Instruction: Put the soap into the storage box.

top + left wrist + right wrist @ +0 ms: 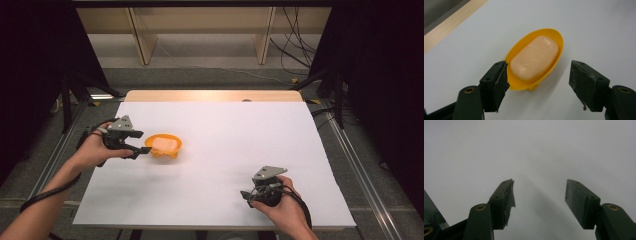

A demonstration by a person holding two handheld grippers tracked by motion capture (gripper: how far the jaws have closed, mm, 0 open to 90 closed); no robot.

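An orange-yellow soap dish (pixel 164 145) stands on the white table sheet (pixel 225 130) at the left, with a pale peach bar of soap (pixel 165 143) lying in it. My left gripper (pixel 142 143) is open right beside the dish's left end. In the left gripper view the dish (pixel 554 37) and the soap (pixel 535 57) lie between and just ahead of the jaws, the left jaw close to the dish's rim; the gripper (pixel 537 80) holds nothing. My right gripper (pixel 246 196) is open near the table's front edge, over bare sheet (pixel 529 150), with the gripper (pixel 539 195) empty.
A strip of bare wooden tabletop (pixel 212 95) runs along the far edge of the sheet. Beyond it stand wooden shelf legs (pixel 140 37) and loose cables (pixel 295 50) on the floor. Metal rails (pixel 357 160) flank the table.
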